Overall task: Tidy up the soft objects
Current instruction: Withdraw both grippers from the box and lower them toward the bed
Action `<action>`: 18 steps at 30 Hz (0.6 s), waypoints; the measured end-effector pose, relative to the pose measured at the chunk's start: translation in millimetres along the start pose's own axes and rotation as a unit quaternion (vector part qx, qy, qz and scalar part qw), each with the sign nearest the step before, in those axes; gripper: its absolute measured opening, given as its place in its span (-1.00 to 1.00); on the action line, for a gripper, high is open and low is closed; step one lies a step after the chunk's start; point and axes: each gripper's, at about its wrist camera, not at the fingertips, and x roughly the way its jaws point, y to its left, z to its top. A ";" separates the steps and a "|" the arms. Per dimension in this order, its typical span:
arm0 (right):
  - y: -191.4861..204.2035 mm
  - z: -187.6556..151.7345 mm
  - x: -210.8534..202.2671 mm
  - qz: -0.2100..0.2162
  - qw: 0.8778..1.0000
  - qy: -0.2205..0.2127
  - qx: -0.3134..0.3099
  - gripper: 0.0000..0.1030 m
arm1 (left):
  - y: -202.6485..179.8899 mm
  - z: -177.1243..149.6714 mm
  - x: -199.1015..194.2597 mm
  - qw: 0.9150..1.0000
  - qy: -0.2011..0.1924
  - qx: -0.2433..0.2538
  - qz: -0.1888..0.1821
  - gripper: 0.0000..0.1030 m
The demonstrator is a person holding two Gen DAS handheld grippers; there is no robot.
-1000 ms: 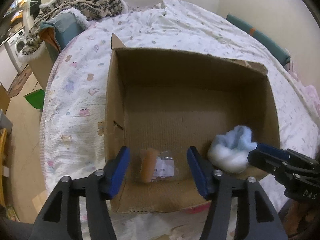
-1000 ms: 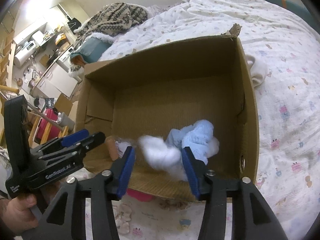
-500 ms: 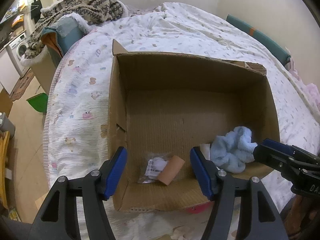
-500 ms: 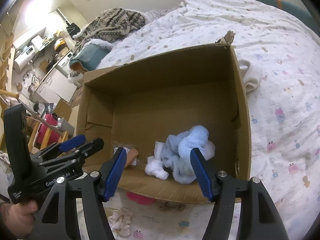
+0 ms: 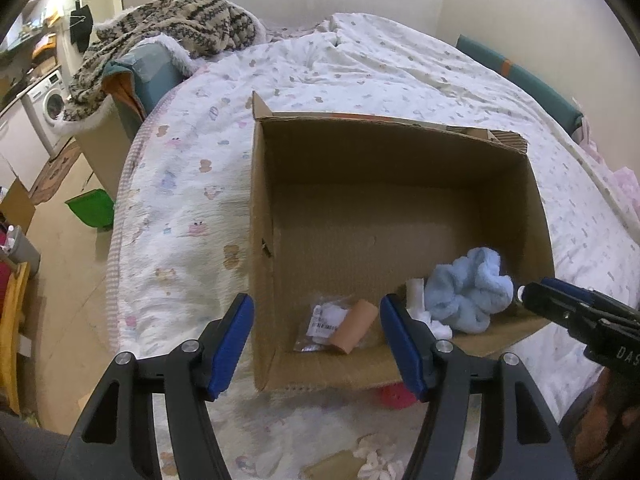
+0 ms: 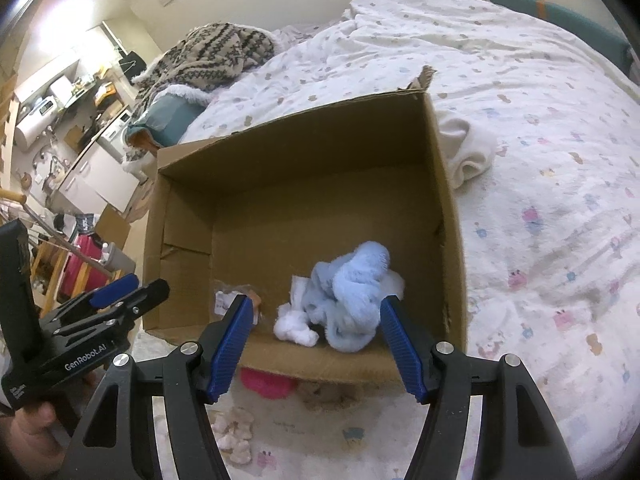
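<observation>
An open cardboard box (image 5: 256, 216) (image 6: 452, 216) stands on the bed. Inside lie a fluffy light-blue cloth (image 5: 468, 296) (image 6: 352, 288), a small white cloth (image 5: 436, 326) (image 6: 294, 326) beside it, and a tan roll (image 5: 354, 326) on a clear plastic packet (image 5: 324, 320). My left gripper (image 5: 316, 346) is open and empty above the box's near wall. My right gripper (image 6: 316, 346) is open and empty above the near wall, in front of the blue cloth. Each gripper shows in the other's view.
A pink soft object (image 6: 266, 384) and pale scraps (image 6: 234, 432) lie on the bed in front of the box. A cream cloth (image 6: 466, 152) lies right of the box. A knitted blanket (image 5: 168, 28) is piled at the bed's far left; floor clutter lies left.
The white cloth left my right gripper and landed in the box beside the blue cloth. Both grippers pulled back and up from the box. The tan roll shifted on its packet.
</observation>
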 end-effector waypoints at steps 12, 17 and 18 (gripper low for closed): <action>-7.5 -21.2 -19.9 -0.015 1.000 -0.002 0.023 0.36 | 7.4 -24.3 -14.5 1.000 0.012 -0.014 0.001 0.22; -7.8 -28.0 -25.6 -0.017 0.999 -0.003 0.030 0.36 | 8.7 -33.2 -18.4 1.000 0.019 -0.019 0.002 0.22; -7.8 -29.2 -26.1 -0.017 0.999 -0.002 0.031 0.36 | 8.8 -35.0 -19.3 1.000 0.021 -0.019 0.002 0.22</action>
